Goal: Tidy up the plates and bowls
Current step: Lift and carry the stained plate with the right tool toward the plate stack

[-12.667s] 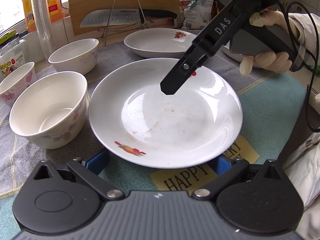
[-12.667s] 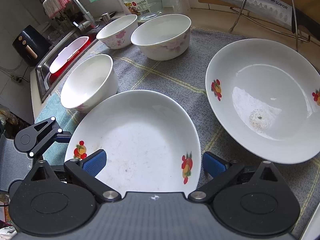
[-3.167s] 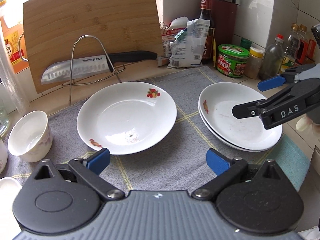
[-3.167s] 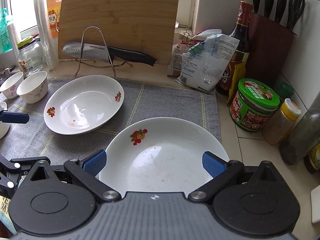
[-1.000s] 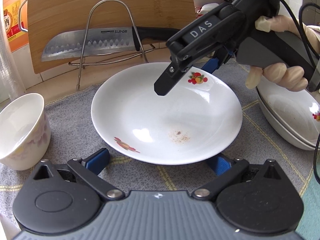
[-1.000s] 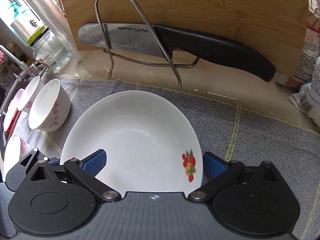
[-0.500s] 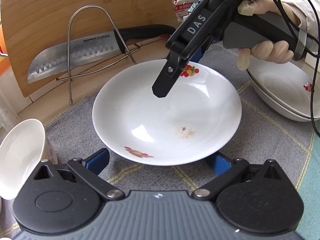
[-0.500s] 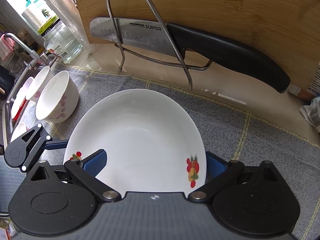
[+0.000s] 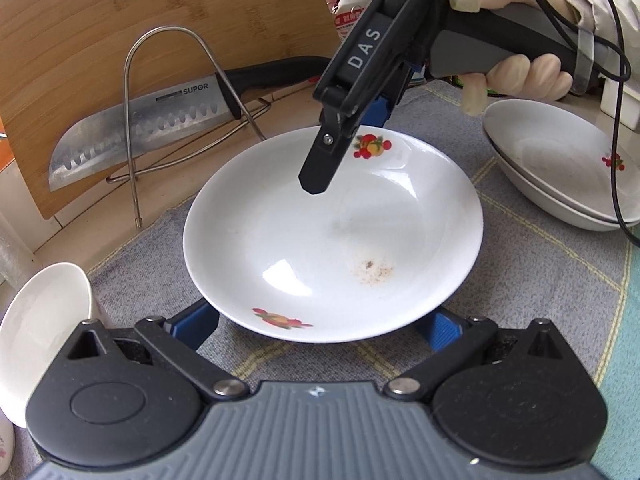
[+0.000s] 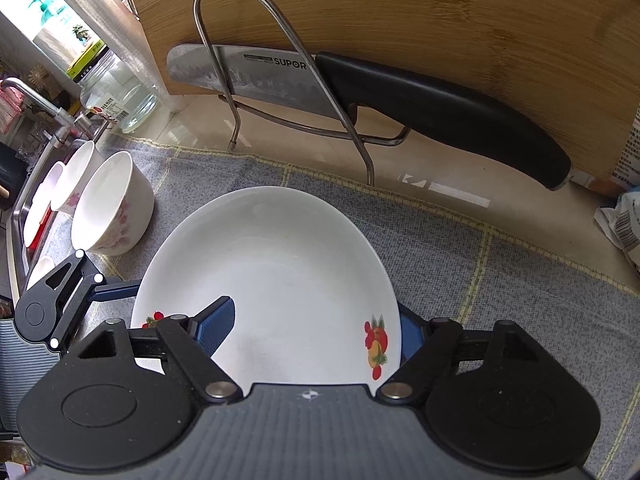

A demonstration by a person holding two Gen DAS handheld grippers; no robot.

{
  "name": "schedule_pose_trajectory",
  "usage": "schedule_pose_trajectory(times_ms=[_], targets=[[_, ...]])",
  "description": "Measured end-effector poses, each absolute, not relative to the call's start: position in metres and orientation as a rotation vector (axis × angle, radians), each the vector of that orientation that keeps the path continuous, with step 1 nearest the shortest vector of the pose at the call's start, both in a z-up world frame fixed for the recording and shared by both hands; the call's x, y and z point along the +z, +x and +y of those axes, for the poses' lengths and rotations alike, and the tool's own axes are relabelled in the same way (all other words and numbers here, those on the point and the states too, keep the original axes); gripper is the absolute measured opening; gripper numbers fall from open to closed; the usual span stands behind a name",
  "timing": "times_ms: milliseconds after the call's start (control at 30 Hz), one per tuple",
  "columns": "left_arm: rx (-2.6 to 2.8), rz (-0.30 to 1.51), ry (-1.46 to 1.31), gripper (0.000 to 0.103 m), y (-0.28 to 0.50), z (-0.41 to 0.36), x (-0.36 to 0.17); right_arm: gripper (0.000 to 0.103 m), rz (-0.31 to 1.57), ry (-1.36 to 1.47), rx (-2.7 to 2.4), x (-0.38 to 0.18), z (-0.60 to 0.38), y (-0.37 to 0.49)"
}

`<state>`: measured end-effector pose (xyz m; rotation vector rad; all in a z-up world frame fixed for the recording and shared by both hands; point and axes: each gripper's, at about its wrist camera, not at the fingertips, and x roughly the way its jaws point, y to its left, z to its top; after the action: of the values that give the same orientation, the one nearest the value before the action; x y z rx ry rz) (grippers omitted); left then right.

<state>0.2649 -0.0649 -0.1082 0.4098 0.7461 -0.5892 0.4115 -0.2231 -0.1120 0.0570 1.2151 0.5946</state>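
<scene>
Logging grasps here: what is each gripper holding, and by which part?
Right gripper straddles the plate rim by the fruit print, jaws just closing; contact unclear. Left gripper holds nothing.

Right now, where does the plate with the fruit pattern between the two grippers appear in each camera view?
Left wrist view: the fruit-pattern plate fills the centre, with the right gripper above its far rim.
Right wrist view: the same plate lies at lower centre, its near edge between the gripper's fingers.
Shared landmark: the knife on its wire stand, behind the plate in both views.
</scene>
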Motion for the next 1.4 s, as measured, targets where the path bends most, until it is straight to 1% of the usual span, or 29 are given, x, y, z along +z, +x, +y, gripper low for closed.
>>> schedule_pose_trajectory(times_ms=[133,300,700,1067,1400], targets=[[-0.595,0.742,0.410,0.103,0.265,-0.064,-0.109,0.081,1.219,0.056,0.597,-0.111,-0.226,0.412],[-0.596,0.738,0.405,0.103,0.264,-0.063,-0.109,0.080,1.225,0.071,0.598,-0.111,-0.229,0.413],[-0.611,0.734,0.382,0.103,0.267,-0.061,-0.111,0.080,1.237,0.091,0.617,-0.111,-0.231,0.416],[-0.605,0.711,0.383,0.102,0.263,-0.062,-0.108,0.080,1.243,0.042,0.627,-0.110,-0.225,0.410],[-0.631,0.737,0.401,0.102,0.253,-0.061,-0.106,0.080,1.236,0.038,0.640,-0.106,-0.223,0.403]])
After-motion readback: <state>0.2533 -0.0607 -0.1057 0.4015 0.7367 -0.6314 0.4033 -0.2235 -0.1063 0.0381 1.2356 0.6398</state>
